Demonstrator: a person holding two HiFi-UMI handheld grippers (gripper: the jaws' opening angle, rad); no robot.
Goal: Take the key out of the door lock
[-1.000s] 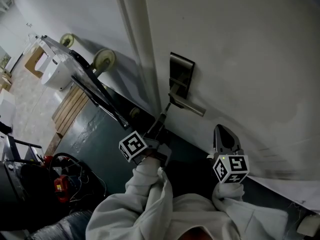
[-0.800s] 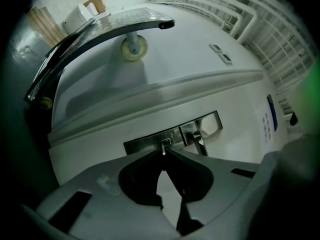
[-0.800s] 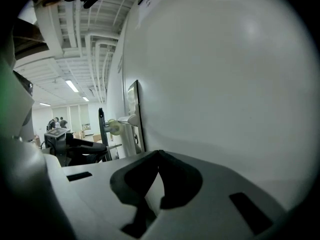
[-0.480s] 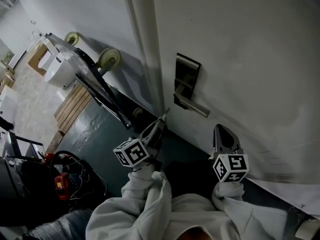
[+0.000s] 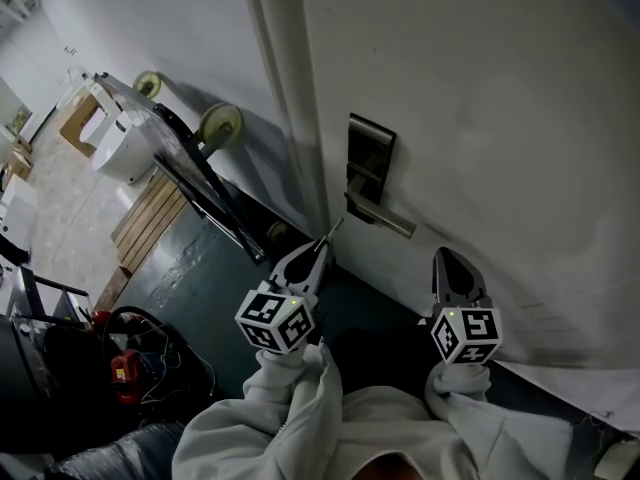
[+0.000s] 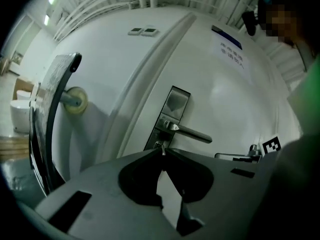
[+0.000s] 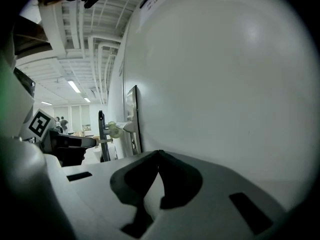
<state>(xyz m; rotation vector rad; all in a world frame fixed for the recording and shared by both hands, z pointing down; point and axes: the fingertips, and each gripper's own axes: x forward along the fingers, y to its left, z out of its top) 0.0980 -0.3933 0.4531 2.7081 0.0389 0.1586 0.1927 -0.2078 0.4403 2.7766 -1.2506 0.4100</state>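
The dark green floor (image 5: 190,268) runs along the foot of the white door (image 5: 480,88) and meets pale tiles (image 5: 50,208) at the left. On it lie a slatted wooden pallet (image 5: 148,218), a black wheeled trolley (image 5: 190,183) and a red object (image 5: 122,373) among black cables (image 5: 150,333). The door bears a metal lock plate (image 5: 368,158) with a lever handle (image 5: 385,218).

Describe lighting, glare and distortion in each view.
Head view: dim, the white door looks grey around the silver lever handle. Left gripper view: fisheye bows the door, black corners, small metal key pinched between the fingers. Right gripper view: soft glare on the bulging door.
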